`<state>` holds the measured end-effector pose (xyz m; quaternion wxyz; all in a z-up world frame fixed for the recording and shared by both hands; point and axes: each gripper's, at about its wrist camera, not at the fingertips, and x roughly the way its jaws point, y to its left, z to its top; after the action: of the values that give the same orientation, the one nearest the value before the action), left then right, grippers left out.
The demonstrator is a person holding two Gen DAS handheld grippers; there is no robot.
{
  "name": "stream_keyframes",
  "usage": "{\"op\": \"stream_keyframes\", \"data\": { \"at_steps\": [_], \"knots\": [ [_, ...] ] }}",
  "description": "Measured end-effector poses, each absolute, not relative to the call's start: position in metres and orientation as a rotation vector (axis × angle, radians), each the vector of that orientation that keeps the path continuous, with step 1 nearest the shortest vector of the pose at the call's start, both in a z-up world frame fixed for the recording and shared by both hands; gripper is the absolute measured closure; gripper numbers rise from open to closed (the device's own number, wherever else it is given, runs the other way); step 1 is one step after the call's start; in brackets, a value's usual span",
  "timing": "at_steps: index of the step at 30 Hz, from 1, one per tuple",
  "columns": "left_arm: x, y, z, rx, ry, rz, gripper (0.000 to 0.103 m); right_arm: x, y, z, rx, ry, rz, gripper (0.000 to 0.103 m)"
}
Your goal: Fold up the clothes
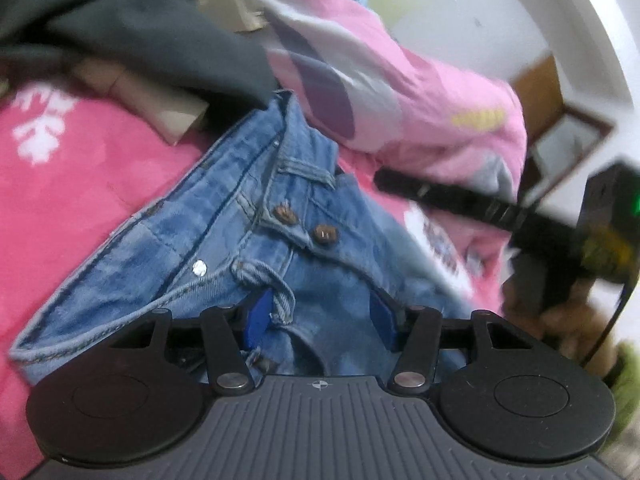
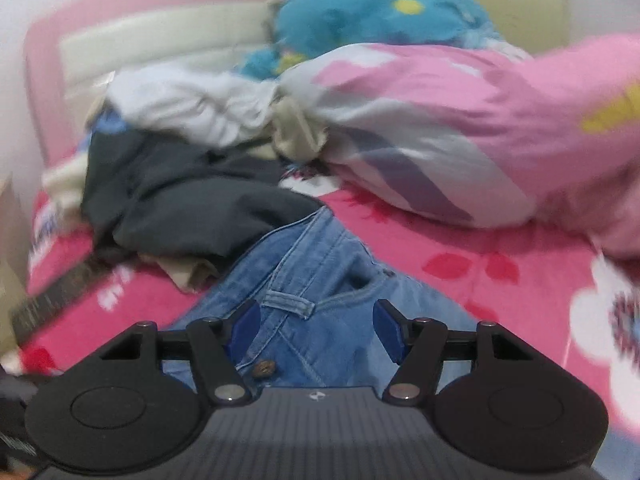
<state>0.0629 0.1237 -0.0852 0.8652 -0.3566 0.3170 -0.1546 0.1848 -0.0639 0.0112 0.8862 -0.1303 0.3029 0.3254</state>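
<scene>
1. Centrally, blue jeans (image 1: 248, 216) lie on a pink flowered bedsheet (image 1: 80, 184), waistband against a dark grey garment (image 1: 132, 40).
2. Left gripper (image 1: 320, 316) hovers at the waistband, fingers narrowly parted, a belt loop by one pad; grip unclear.
3. Right gripper (image 2: 316, 328) stands open above the denim, a pink quilt (image 2: 460, 120) beyond.

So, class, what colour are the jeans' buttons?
Brown buttons on the jeans, clearest in the left wrist view.

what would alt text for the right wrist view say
The right gripper, jaws apart, hovers over blue jeans on a pink floral bedsheet. Behind lie dark grey clothes and a pink quilt.
</scene>
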Motion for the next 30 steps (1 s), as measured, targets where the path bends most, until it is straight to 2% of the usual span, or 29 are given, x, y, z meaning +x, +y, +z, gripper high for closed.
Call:
{"op": "stream_keyframes", "data": {
  "at_steps": [2,6,10,14,15,16,22,30],
  "knots": [
    [0.065,0.131,-0.089,-0.823,0.647,-0.317,0.051,0.188,-0.051,0.007,-0.392,0.609,0.725,0.039],
    [0.057,0.137,-0.097,-0.868,0.578,-0.325,0.056,0.197,-0.024,-0.004,-0.613,0.586,0.823,0.051],
    [0.047,0.133,-0.099,-0.813,0.51,-0.318,0.06,0.207,0.002,-0.029,-0.801,0.627,0.785,0.077],
    [0.043,0.132,-0.1,-0.786,0.475,-0.324,0.059,0.195,0.014,-0.043,-0.882,0.56,0.716,0.089],
    [0.042,0.133,-0.101,-0.789,0.467,-0.322,0.065,0.19,0.017,-0.048,-0.907,0.527,0.695,0.094],
    [0.041,0.135,-0.101,-0.791,0.458,-0.321,0.069,0.185,0.02,-0.053,-0.925,0.488,0.674,0.095],
    [0.036,0.149,-0.1,-0.82,0.399,-0.31,0.069,0.18,0.015,-0.035,-0.771,0.328,0.627,0.096],
    [0.031,0.159,-0.098,-0.828,0.363,-0.275,0.069,0.182,0.029,-0.018,-0.655,0.3,0.688,0.097]
  ]
}}
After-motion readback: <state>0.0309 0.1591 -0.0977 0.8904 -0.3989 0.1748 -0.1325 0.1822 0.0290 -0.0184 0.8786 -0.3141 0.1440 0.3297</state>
